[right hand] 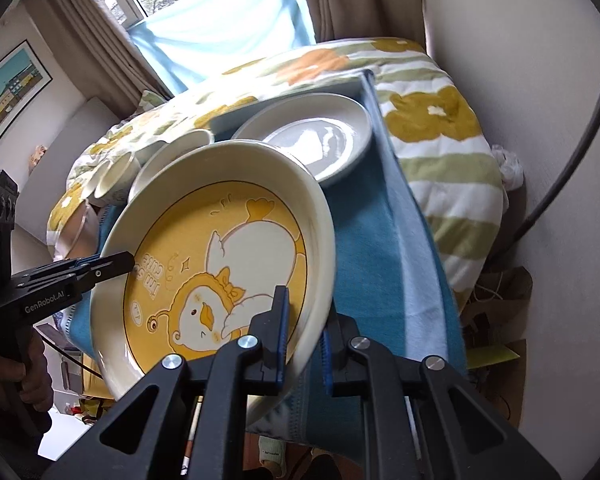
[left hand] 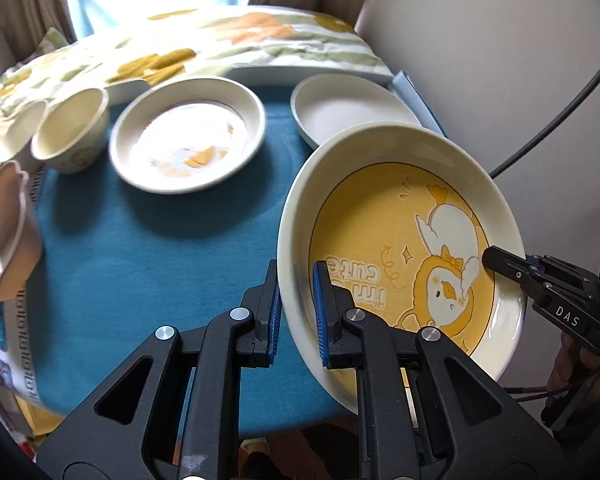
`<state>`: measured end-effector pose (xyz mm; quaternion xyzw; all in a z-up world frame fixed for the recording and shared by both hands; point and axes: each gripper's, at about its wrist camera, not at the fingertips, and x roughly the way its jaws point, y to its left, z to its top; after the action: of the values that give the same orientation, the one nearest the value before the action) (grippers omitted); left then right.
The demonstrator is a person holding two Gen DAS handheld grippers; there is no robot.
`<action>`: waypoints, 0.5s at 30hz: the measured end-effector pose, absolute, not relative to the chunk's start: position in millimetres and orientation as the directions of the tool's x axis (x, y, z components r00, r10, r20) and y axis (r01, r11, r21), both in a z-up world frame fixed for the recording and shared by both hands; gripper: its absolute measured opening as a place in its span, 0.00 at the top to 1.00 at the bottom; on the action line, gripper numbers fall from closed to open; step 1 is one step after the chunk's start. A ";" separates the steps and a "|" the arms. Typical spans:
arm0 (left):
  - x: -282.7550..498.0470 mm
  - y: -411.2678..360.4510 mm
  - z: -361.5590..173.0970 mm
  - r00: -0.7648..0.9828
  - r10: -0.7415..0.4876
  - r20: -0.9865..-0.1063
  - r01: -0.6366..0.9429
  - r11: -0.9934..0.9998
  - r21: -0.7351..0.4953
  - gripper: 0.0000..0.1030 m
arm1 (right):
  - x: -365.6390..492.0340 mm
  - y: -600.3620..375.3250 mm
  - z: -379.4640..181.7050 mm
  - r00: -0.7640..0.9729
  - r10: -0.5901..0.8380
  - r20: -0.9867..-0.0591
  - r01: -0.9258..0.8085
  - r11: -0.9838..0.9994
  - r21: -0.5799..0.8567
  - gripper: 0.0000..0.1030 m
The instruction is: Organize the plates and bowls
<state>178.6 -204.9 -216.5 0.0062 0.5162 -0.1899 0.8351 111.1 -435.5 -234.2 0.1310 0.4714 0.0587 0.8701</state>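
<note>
A cream plate with a yellow duck picture (left hand: 384,232) (right hand: 220,248) is held tilted above the blue-covered table. My left gripper (left hand: 296,312) is shut on its left rim; it shows at the left of the right wrist view (right hand: 116,262). My right gripper (right hand: 304,344) is shut on the opposite rim; it shows at the right of the left wrist view (left hand: 500,262). On the table lie a cream plate (left hand: 188,136), a plain white plate (left hand: 344,116) (right hand: 320,136) and two cream bowls (left hand: 70,130) (left hand: 22,126).
The blue cloth (left hand: 140,264) covers the table. A pink square dish (left hand: 4,236) stands at the left edge. A flowered quilt (left hand: 204,40) lies behind the table. A white wall (left hand: 500,60) is at the right, with a black cable (left hand: 560,112).
</note>
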 end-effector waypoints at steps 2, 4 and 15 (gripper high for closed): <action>171.2 -184.6 -206.4 0.416 -0.303 -0.858 0.307 0.934 -0.181 0.89 | 114.0 -417.9 -226.4 0.552 0.236 -0.800 0.001 0.959 0.283 0.88; 168.0 -163.1 -200.2 0.431 -0.285 -0.856 0.286 0.943 -0.170 0.89 | 117.6 -400.3 -222.7 0.550 0.244 -0.798 -0.021 0.960 0.279 0.88; 167.4 -44.1 -216.8 0.439 -0.207 -0.874 0.161 0.975 -0.150 0.89 | 139.8 -291.4 -249.8 0.497 0.321 -0.806 -0.090 0.943 0.321 0.88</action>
<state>167.4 -44.1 -216.8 -0.0221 0.5185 -0.1086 0.8479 139.8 -291.4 -249.8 0.1189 0.4870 0.1199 0.8569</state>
